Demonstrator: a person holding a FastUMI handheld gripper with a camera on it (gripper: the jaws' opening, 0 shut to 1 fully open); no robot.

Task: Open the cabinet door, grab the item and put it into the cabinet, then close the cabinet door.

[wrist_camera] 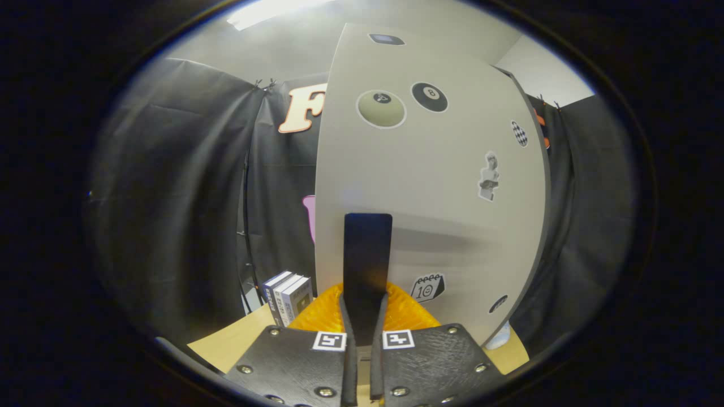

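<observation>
With the jaws closed on the rigid, flat black door handle point(367, 265), the light, stiff grey sticker-covered cabinet door point(430, 186) is best swung from that handle.

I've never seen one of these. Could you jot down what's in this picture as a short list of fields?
tool: tool fingers closed on the flat black handle
door: pale grey cabinet door, carrying stickers
stickers: two billiard balls, a calendar, a small statue
behind fingers: orange ribbed object, identity unclear
beside door: upright stack of books on the tan wooden table
task stage: gripping the handle; item not yet stowed
</observation>
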